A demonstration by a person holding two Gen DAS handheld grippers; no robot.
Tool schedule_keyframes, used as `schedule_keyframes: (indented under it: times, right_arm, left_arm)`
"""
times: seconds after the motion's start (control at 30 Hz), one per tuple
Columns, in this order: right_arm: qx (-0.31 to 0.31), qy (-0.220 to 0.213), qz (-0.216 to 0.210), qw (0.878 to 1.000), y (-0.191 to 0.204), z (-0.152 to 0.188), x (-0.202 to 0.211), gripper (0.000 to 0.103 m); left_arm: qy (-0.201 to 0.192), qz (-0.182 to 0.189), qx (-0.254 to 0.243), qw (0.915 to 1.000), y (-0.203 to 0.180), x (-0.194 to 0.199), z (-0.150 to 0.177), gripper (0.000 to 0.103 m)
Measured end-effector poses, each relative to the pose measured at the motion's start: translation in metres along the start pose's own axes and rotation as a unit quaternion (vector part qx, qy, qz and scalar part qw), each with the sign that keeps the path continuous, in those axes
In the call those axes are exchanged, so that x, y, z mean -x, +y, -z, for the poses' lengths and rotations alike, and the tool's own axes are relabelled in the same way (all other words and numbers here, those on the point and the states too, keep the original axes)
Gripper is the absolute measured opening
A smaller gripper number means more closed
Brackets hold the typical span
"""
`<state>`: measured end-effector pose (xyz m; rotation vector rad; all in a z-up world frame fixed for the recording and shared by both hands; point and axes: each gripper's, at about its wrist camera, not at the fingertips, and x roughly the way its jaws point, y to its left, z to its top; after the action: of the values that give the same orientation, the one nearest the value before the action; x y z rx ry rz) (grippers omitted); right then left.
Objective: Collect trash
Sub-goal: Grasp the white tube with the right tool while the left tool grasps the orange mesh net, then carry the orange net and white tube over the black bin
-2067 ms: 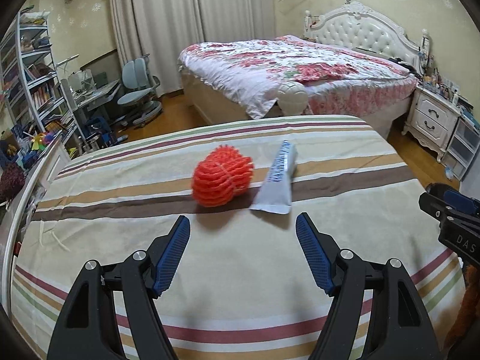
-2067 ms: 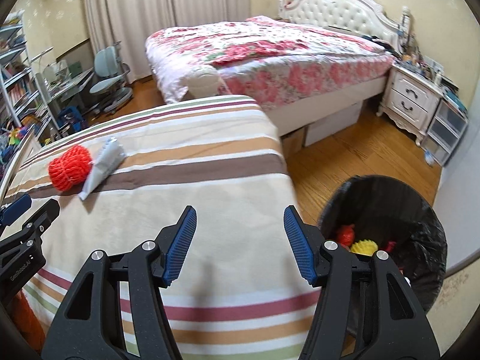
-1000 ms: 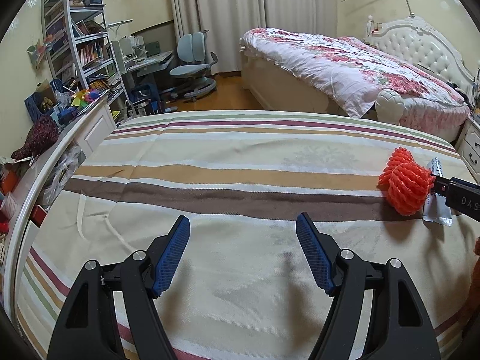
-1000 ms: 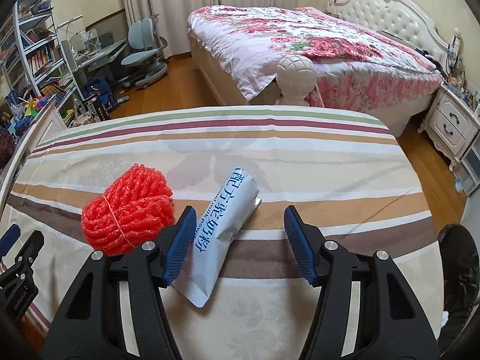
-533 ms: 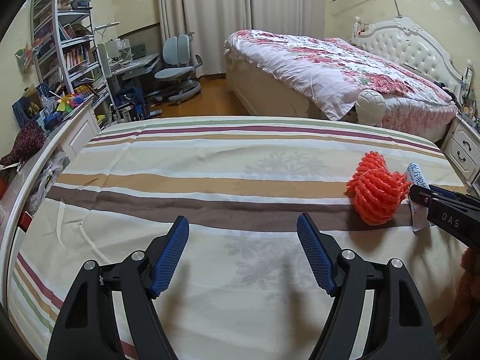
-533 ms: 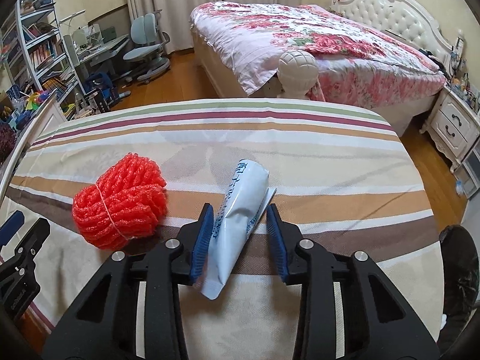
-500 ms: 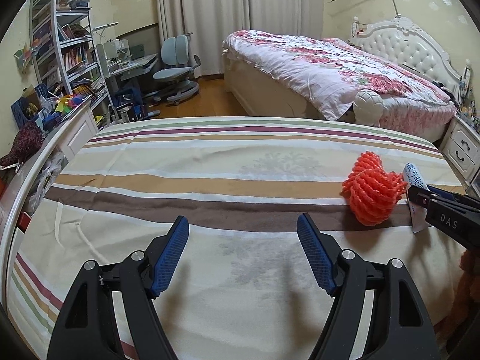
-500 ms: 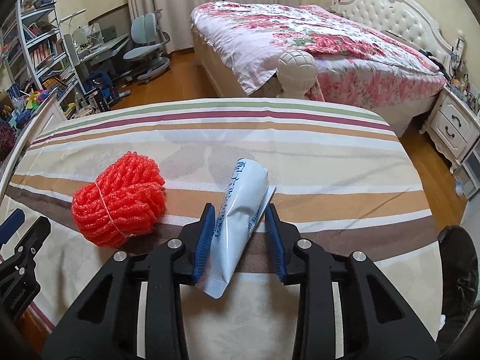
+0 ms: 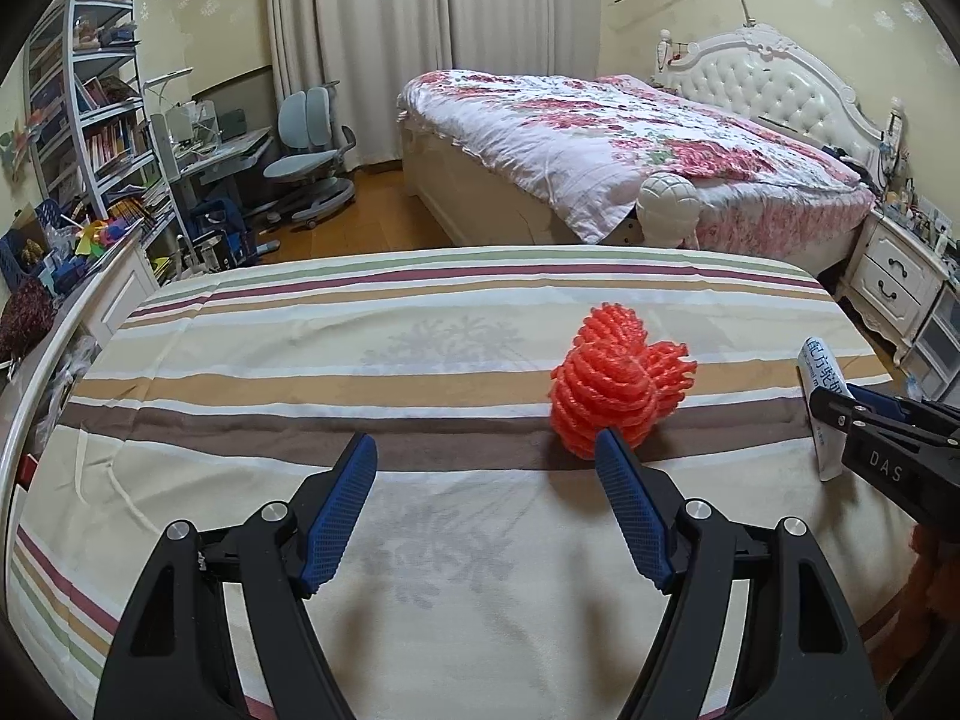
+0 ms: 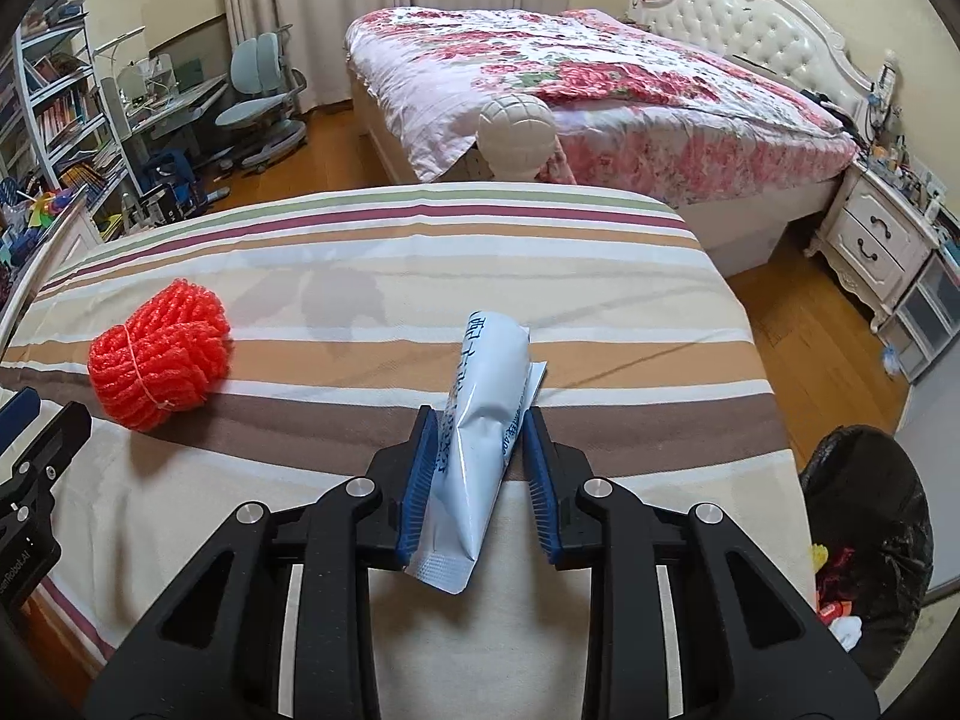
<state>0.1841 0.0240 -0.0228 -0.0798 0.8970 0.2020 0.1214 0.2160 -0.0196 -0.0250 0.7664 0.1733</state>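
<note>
A white tube [image 10: 486, 408] with blue print lies lengthwise between my right gripper's fingers. The right gripper [image 10: 478, 420] is shut on the tube, over the striped bed cover [image 10: 360, 276]. The tube also shows at the right edge of the left wrist view [image 9: 825, 384], with the right gripper [image 9: 840, 408] on it. A red foam net ball [image 9: 618, 390] sits on the cover just beyond my left gripper's right finger; it also shows in the right wrist view [image 10: 159, 354]. My left gripper [image 9: 486, 450] is open and empty, low over the cover.
A black-lined trash bin [image 10: 870, 546] with some trash in it stands on the wood floor at the lower right. A floral bed [image 10: 570, 60], a white nightstand [image 10: 876, 240], a desk with chair [image 9: 306, 162] and bookshelves [image 9: 96, 138] stand beyond.
My right gripper has closed on the tube and lifted its near end. My left gripper has swung right, so the red ball now sits near its right finger.
</note>
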Motion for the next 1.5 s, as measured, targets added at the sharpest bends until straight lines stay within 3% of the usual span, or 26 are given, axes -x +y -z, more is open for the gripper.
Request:
schedule_keyframes:
  times: [0.3,0.43,0.67,0.77,0.87,0.97,1.13,1.5]
  right_arm:
    - [-0.011,-0.001,-0.002,1.000,-0.017,0.003,-0.001,0.029]
    - [-0.012,0.000,-0.004,1.000,-0.019,0.003,-0.003,0.040]
    - [-0.014,0.001,-0.009,1.000,-0.019,0.005,-0.007,0.045]
    - [-0.014,0.001,-0.009,1.000,-0.019,0.005,-0.007,0.045]
    - [-0.014,0.001,-0.009,1.000,-0.018,0.004,-0.007,0.045]
    - [-0.012,0.000,-0.008,1.000,-0.019,0.004,-0.006,0.043]
    - [-0.010,-0.001,-0.009,1.000,-0.018,0.005,-0.003,0.032]
    - [-0.011,-0.007,-0.013,1.000,-0.018,0.018,0.012,0.030]
  left_arm:
    - [-0.001,0.003,-0.023,0.9997,-0.027,-0.010,-0.007,0.074]
    - [0.001,0.004,-0.031,0.9995,-0.034,-0.018,-0.012,0.075]
    - [0.014,0.013,-0.047,0.9987,-0.042,-0.034,-0.016,0.075]
    - [0.015,0.022,-0.051,0.9983,-0.043,-0.035,-0.015,0.073]
    - [0.016,0.028,-0.057,0.9978,-0.044,-0.035,-0.013,0.054]
    - [0.020,0.035,-0.063,0.9972,-0.046,-0.036,-0.011,0.048]
    - [0.017,0.040,-0.061,0.9972,-0.045,-0.033,-0.012,0.045]
    - [0.003,0.044,-0.051,0.9977,-0.047,-0.008,-0.005,0.044]
